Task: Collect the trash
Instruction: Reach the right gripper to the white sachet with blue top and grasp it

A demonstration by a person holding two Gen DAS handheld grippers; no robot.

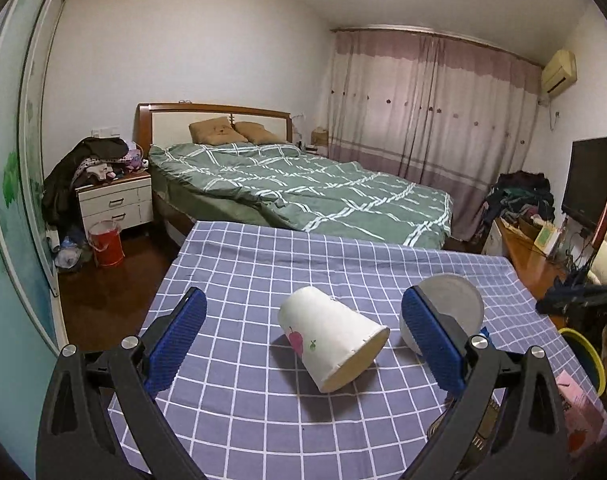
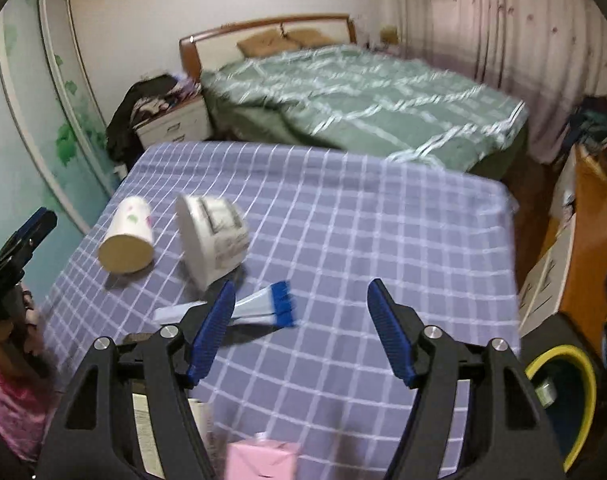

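A white paper cup (image 1: 331,338) with a pink fruit print lies on its side on the blue checked tablecloth (image 1: 263,272), between the open fingers of my left gripper (image 1: 303,320). A white tub (image 1: 451,304) lies on its side behind the right finger. In the right wrist view the cup (image 2: 127,236) and tub (image 2: 215,240) lie at the left, with a white and blue flat wrapper (image 2: 263,306) near my open, empty right gripper (image 2: 301,304). A pink carton (image 2: 263,460) sits at the table's near edge.
A yellow-rimmed bin (image 2: 563,396) stands on the floor right of the table. A bed (image 1: 303,188) lies beyond the table's far edge, a nightstand (image 1: 115,200) and red bucket (image 1: 105,242) to the left, a wooden desk (image 1: 535,260) to the right.
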